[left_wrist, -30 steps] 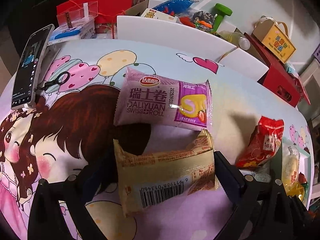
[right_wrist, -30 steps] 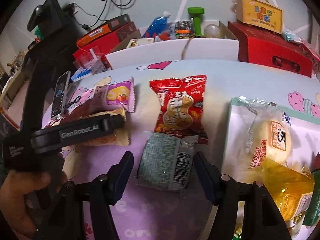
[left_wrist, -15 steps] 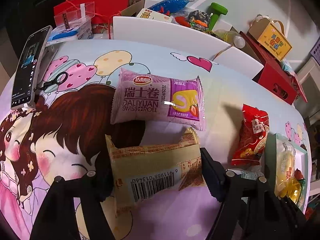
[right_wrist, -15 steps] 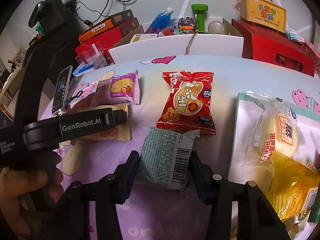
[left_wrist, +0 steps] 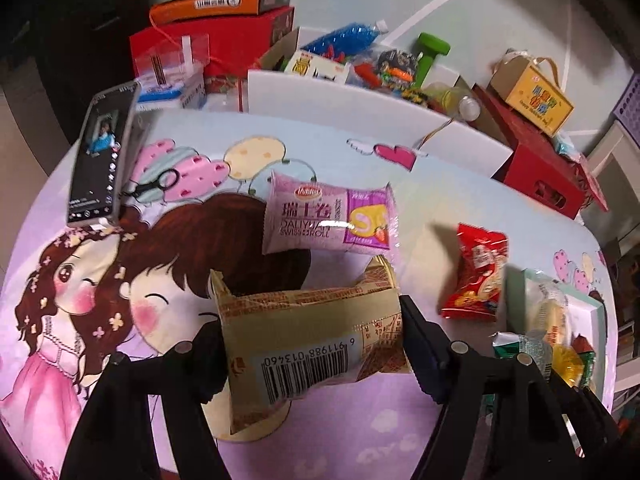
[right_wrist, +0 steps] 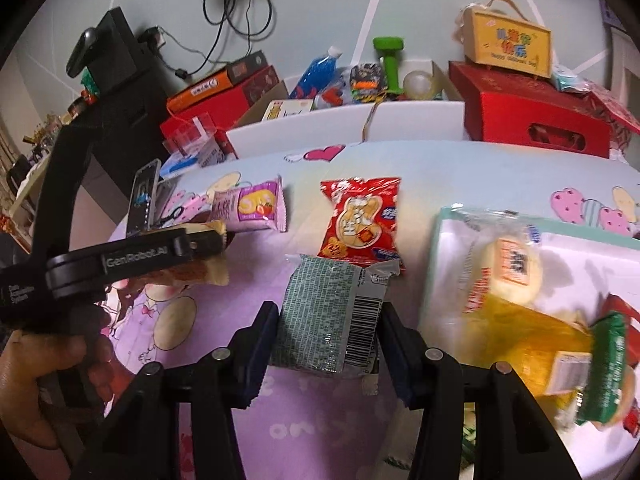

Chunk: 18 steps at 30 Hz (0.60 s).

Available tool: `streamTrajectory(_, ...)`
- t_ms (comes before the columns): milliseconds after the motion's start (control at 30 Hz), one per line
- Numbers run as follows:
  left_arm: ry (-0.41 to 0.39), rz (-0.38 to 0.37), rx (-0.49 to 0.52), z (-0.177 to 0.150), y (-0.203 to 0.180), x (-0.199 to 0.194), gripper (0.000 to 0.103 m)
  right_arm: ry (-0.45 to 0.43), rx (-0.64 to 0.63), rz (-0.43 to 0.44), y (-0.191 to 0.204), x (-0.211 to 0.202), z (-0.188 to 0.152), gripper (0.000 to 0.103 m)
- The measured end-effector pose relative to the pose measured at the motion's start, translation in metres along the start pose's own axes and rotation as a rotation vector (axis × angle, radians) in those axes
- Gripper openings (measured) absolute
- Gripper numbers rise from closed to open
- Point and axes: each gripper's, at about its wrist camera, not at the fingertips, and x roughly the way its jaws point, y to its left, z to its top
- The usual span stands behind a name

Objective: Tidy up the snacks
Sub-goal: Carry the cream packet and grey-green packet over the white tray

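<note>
A round table (left_wrist: pixel 460 196) covered in a pastel cartoon cloth fills both views, with a pale floor and a dark cabinet behind it. Along the table's far edge stands a white box (left_wrist: pixel 360 108) crammed with toys and bottles, flanked by red cartons (right_wrist: pixel 536 120), so that side is crowded; the middle of the cloth and the near edge have more bare room. A phone (left_wrist: pixel 104 156) lies near the far left edge. At the right edge sits a pale green tray (right_wrist: pixel 436 240) holding wrapped buns and a yellow packet, partly blurred and cut off by the frame. The left gripper (left_wrist: pixel 310 344) pinches a tan snack packet (left_wrist: pixel 308 332) from both sides, barcode facing up, its wrapper buckled between the pads and its near end hanging loose; the gripper's jaws have just been closing on it. Just beyond it, a purple Swiss roll packet (left_wrist: pixel 328 220) lies flat on the cloth. The right gripper (right_wrist: pixel 328 336) squeezes a silver-green packet (right_wrist: pixel 324 320) covered in fine print, with a barcode down its right side, its jaws having just closed in on it. Beyond that, a red snack bag (right_wrist: pixel 360 220) lies near the table's middle. From the right wrist view, a hand (right_wrist: pixel 44 384) at the lower left grips the left tool's handle. Whether either held packet is clear of the cloth is hard to make out.
</note>
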Motion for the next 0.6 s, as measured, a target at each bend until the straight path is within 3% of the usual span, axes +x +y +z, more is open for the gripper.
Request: streamTrajectory(600,-0.070,-0.026,0.101,-0.006,-0.056,-0.035,0.075,-0.116,0.125,-0.047,-0.063,-0.070,0.006,0.054)
